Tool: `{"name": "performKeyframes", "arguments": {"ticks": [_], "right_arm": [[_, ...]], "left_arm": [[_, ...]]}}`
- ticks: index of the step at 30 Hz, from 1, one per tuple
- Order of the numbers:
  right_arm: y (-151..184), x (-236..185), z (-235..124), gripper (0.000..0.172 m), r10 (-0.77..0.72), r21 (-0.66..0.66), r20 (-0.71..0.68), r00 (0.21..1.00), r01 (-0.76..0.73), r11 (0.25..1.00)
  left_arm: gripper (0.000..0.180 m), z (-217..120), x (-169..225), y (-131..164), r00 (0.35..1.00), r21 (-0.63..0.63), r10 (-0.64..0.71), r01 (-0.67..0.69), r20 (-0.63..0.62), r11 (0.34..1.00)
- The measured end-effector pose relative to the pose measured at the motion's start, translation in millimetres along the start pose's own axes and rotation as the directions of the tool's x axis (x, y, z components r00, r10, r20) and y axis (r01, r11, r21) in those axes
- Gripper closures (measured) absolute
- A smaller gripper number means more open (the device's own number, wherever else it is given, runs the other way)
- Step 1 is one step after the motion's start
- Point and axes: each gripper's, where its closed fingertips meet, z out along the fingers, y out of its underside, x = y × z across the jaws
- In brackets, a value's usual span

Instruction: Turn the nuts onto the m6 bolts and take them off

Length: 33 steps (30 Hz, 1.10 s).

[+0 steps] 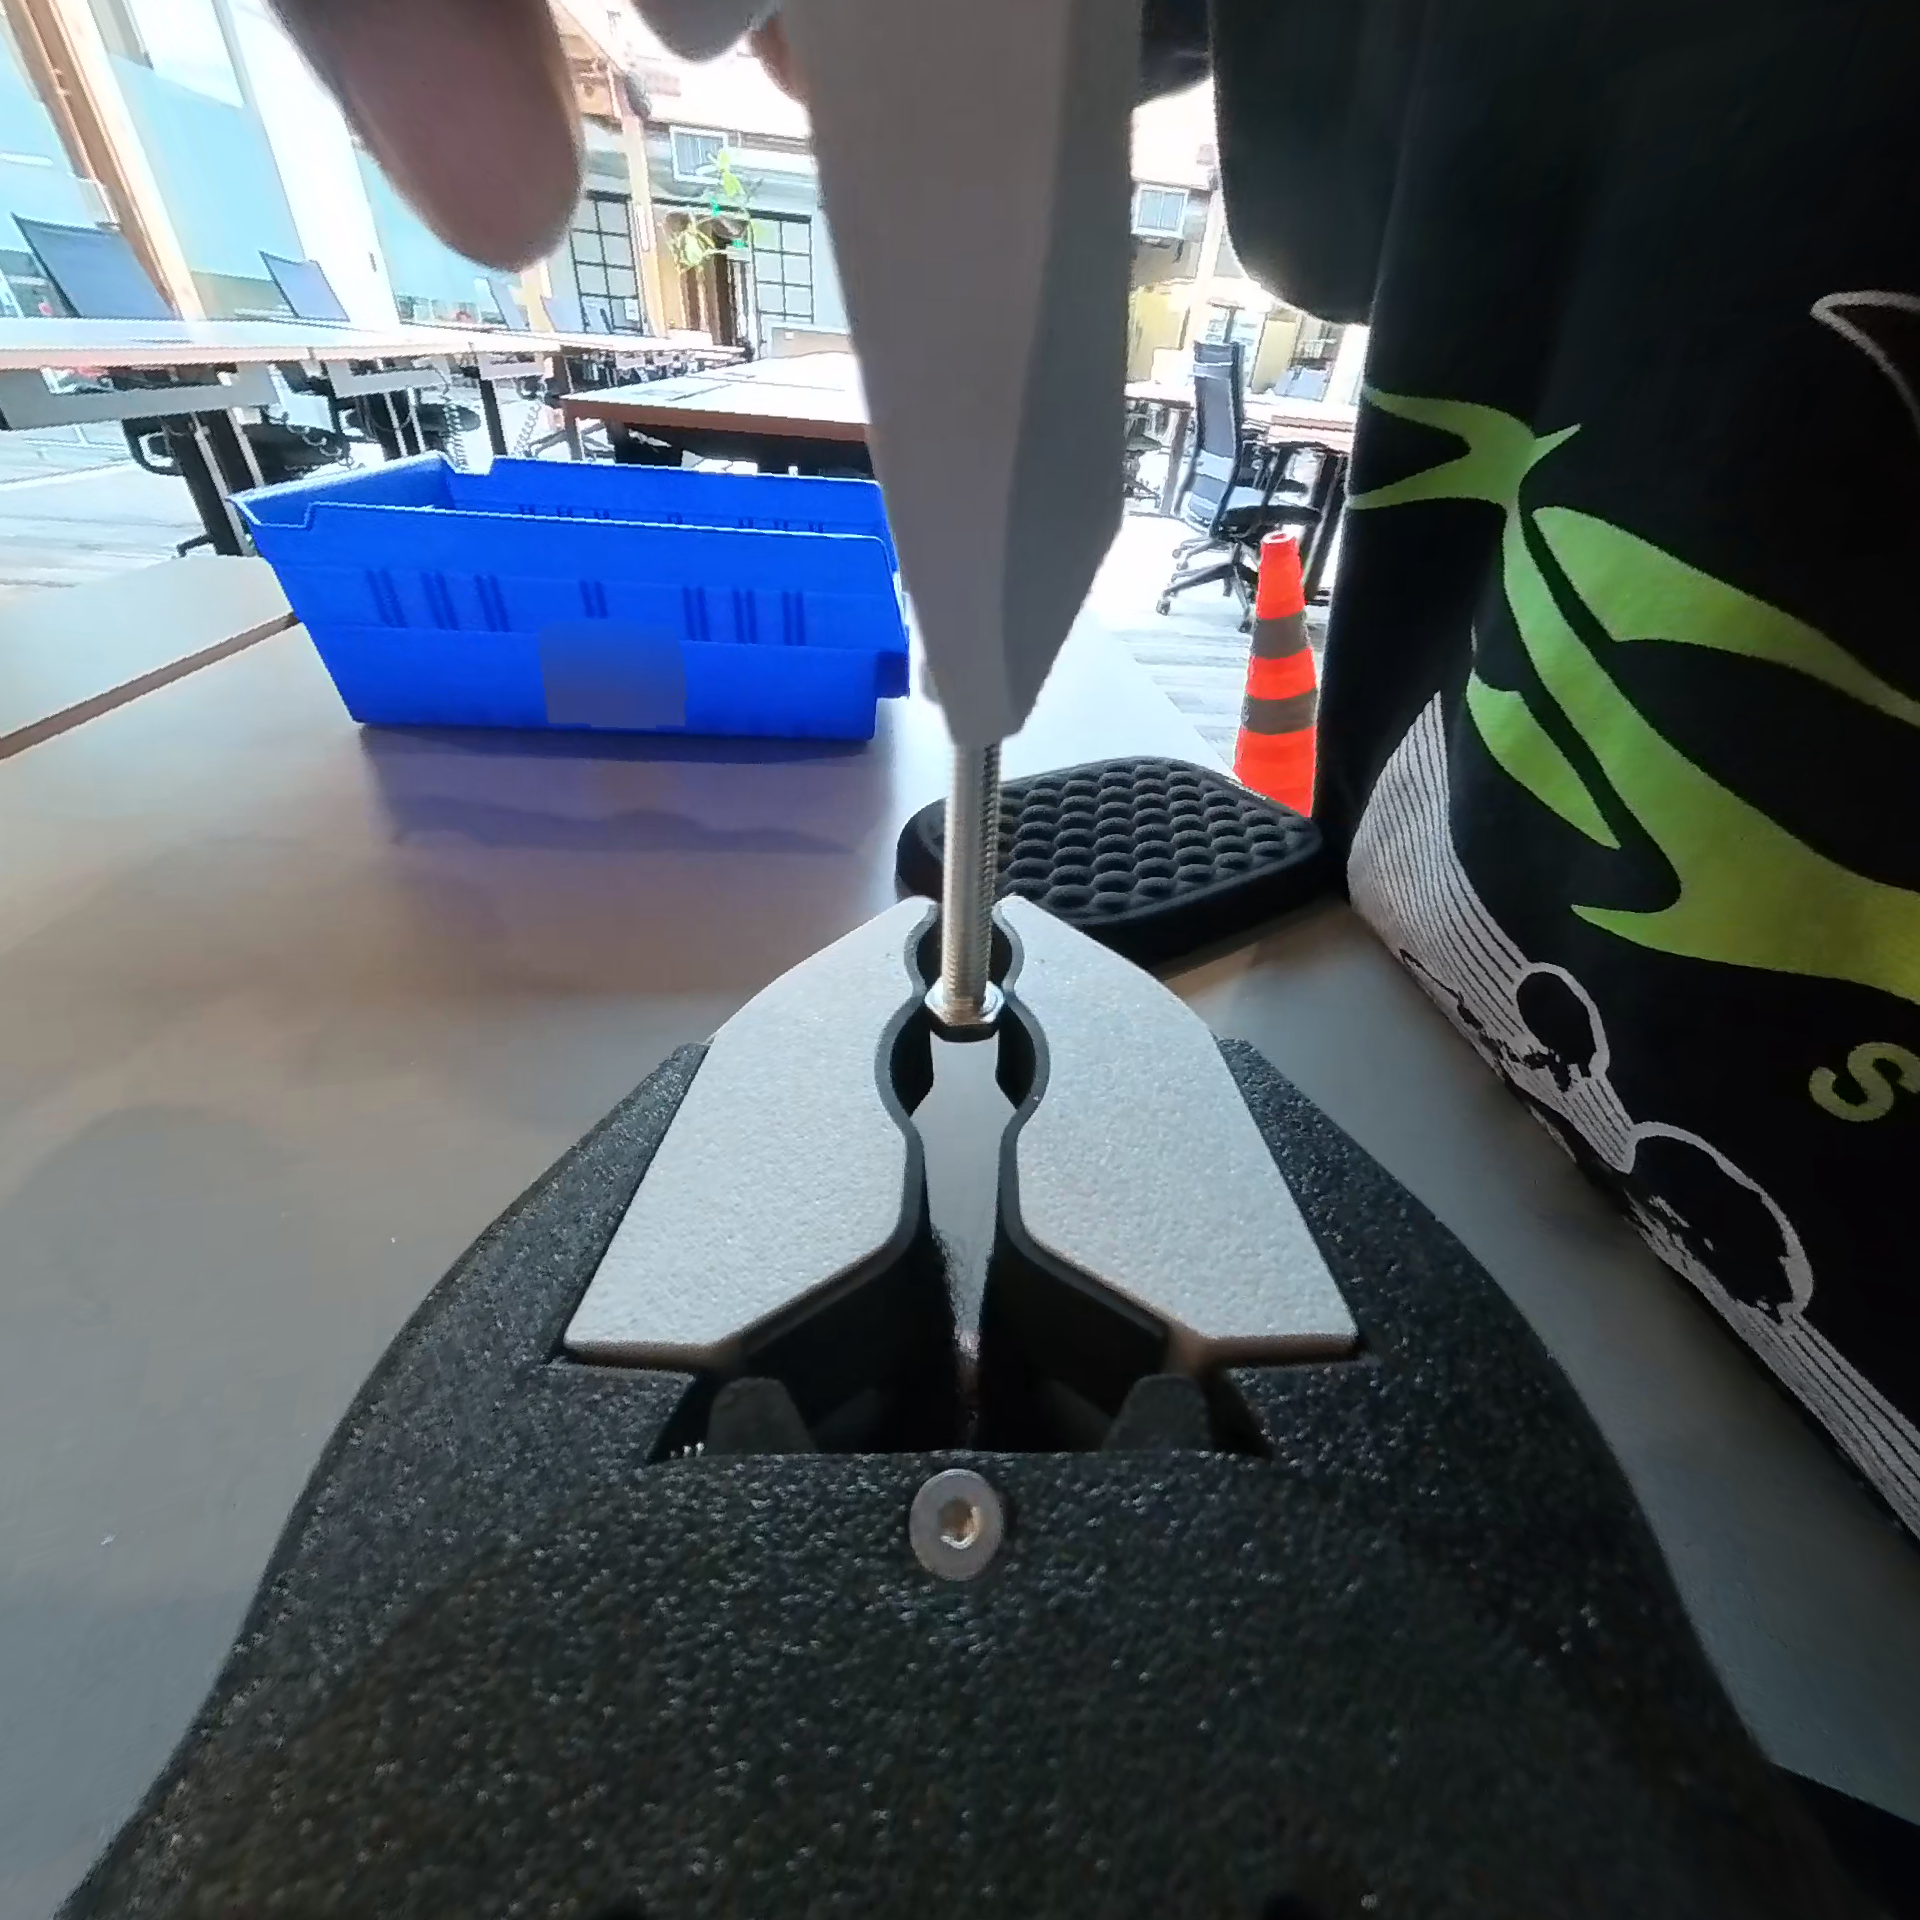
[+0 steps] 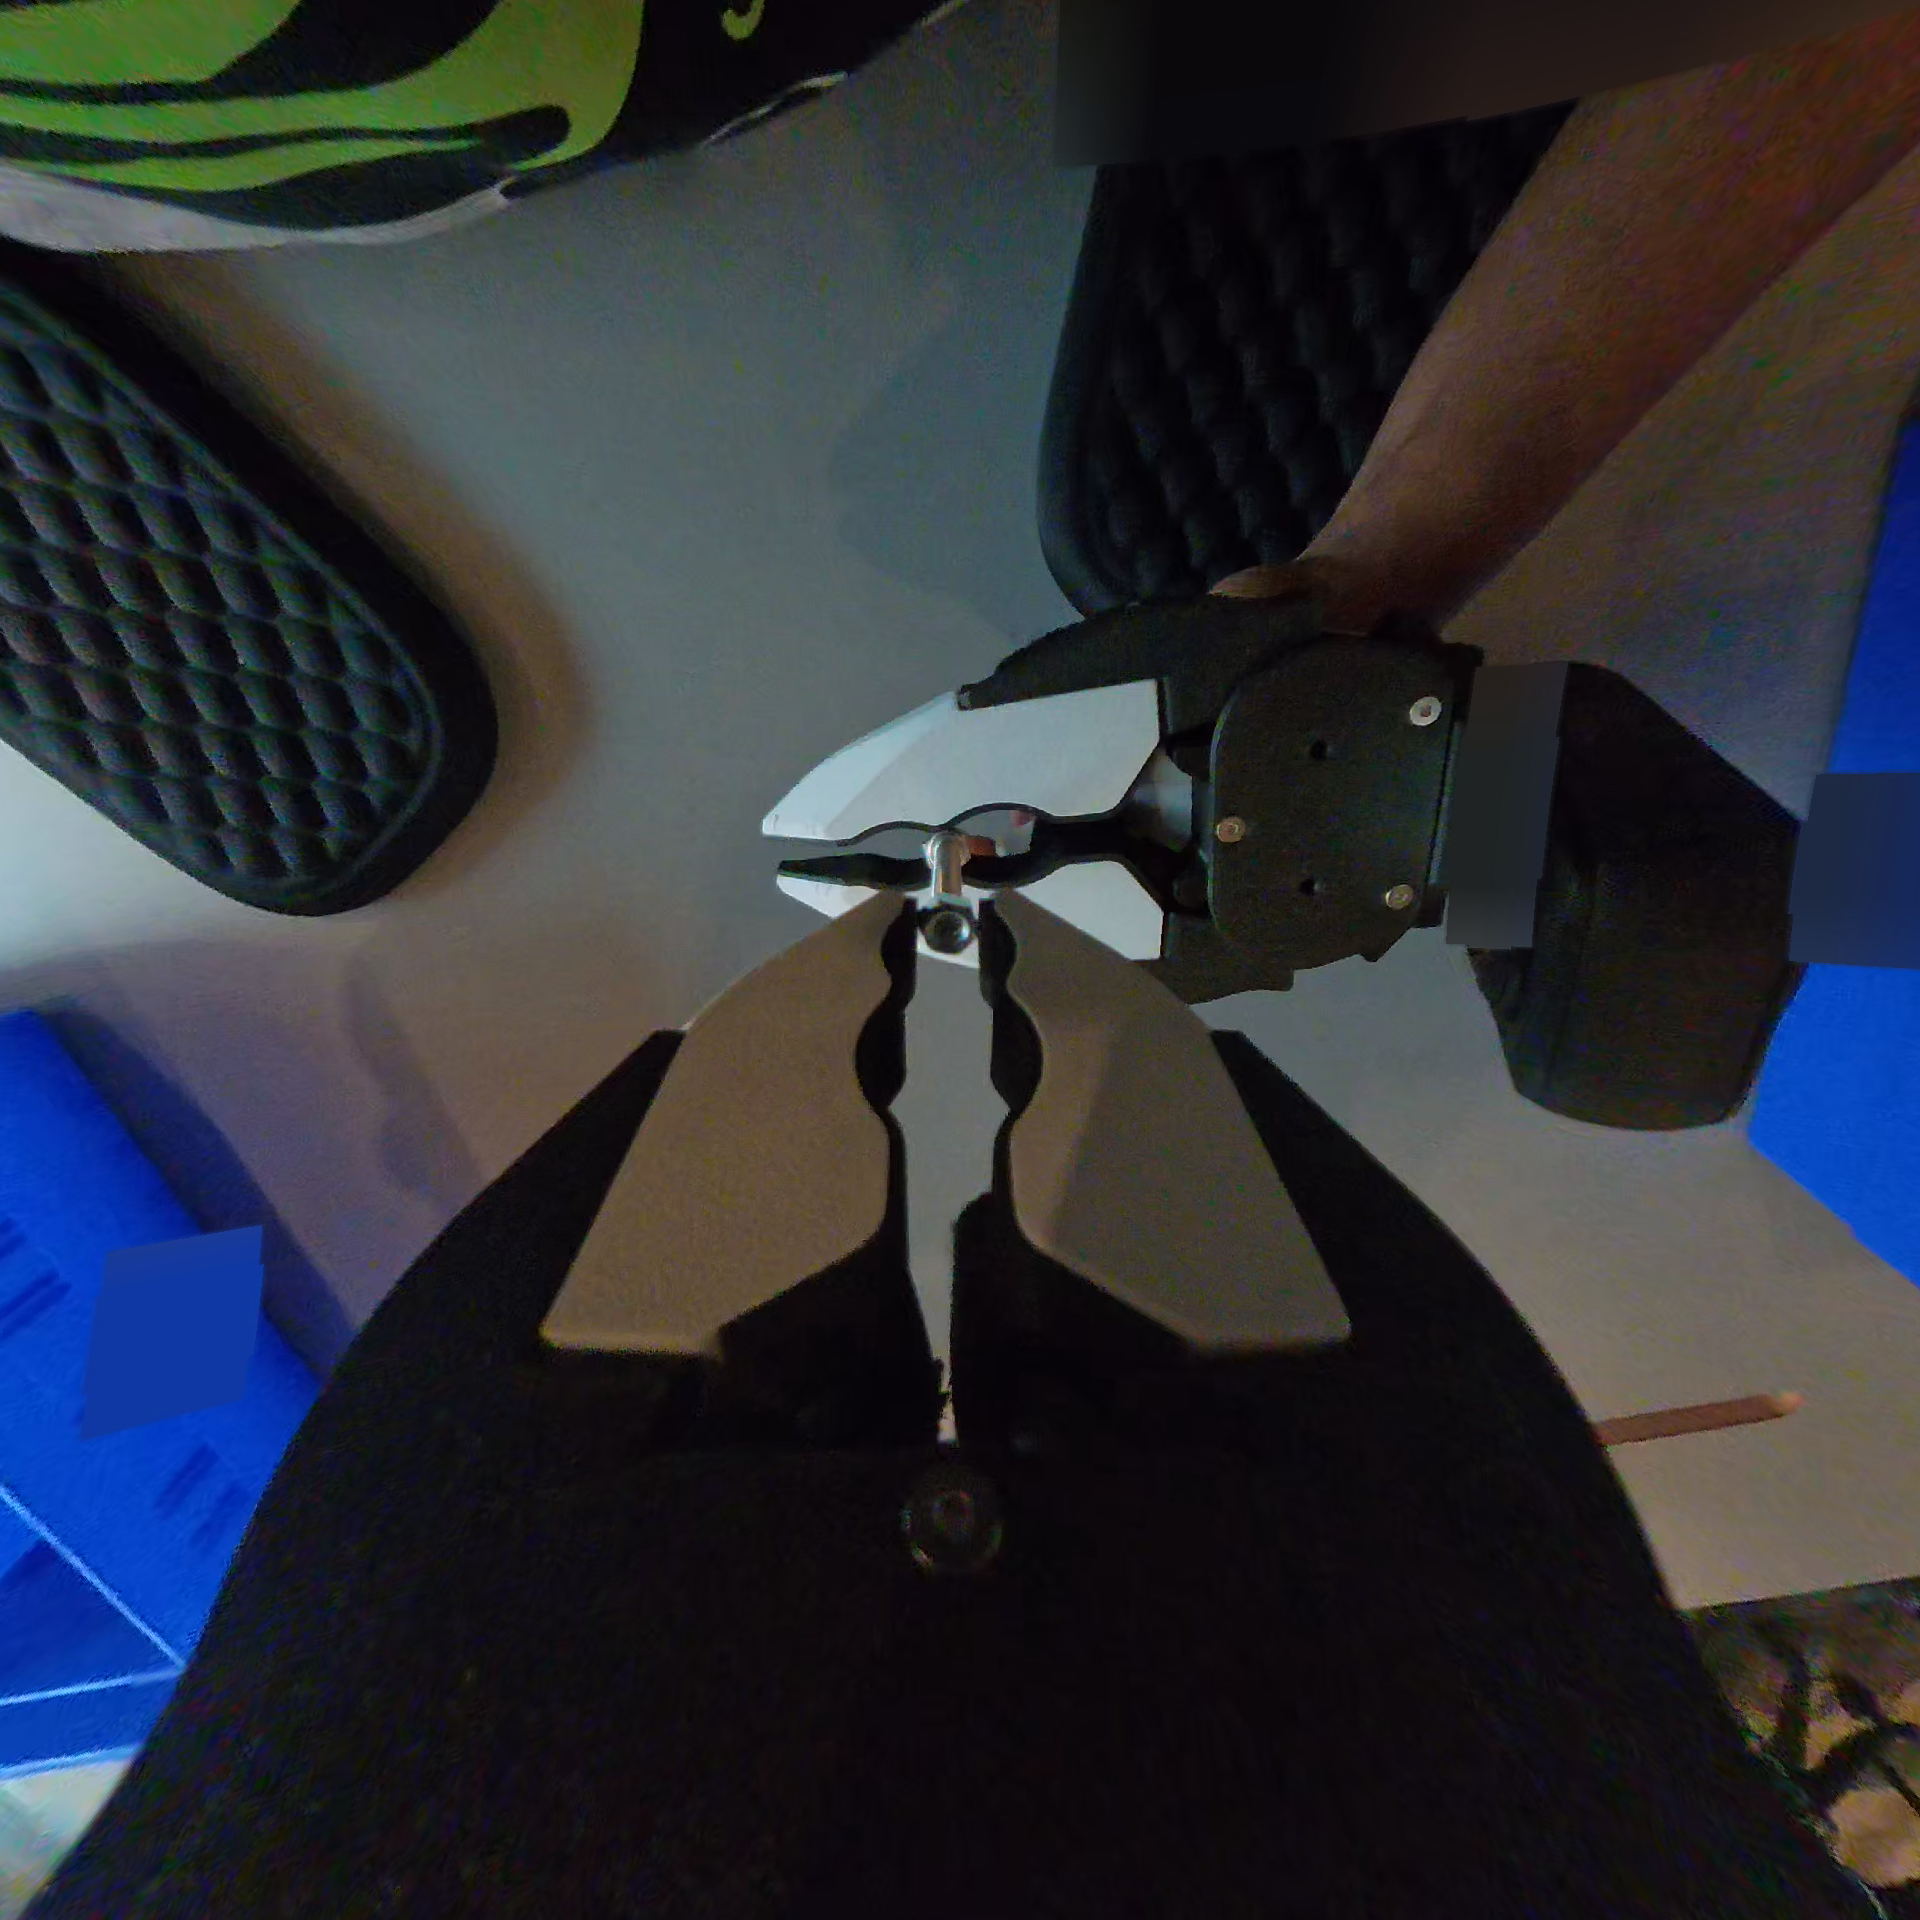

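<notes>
Bolt (image 1: 967, 873) upright btwn us: left claw (image 1: 964, 1013) grips its nut (image 1: 963, 1006), right claw (image 2: 948, 928) pinches bolt's top end.

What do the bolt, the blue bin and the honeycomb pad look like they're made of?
Bolt: bright bare metal, probably steel, with shiny threads. Blue bin: moulded plastic, smooth and slightly glossy, with ribbed walls. Honeycomb pad: matte black, likely soft rubber or foam; the look leaves that open.

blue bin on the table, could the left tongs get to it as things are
Probably not right away. The left tongs are shut on a nut threaded on the bolt that the right tongs hold from above. The table toward the blue bin looks clear otherwise.
</notes>
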Motion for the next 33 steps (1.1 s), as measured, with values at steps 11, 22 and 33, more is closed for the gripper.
{"name": "performKeyframes", "arguments": {"ticks": [11,22,33], "right_arm": [[5.8,10.6,-0.6,0.162,0.304,0.017,-0.098,0.948,-0.303,0.953],[13.5,2.8,0.7,0.148,0.728,0.035,-0.179,0.661,-0.736,0.677],[-1.8,-8.2,-7.7,0.146,0.046,-0.018,-0.021,0.999,-0.046,0.999]], "left_arm": [[0.174,-0.8,-7.9,-2.2,0.998,0.018,-0.012,0.011,0.063,1.0],[0.174,-0.6,-16.7,0.6,0.99,-0.008,-0.017,0.018,0.137,1.0],[0.174,2.8,-4.7,3.4,0.999,-0.036,0.005,-0.004,0.047,0.999]]}}
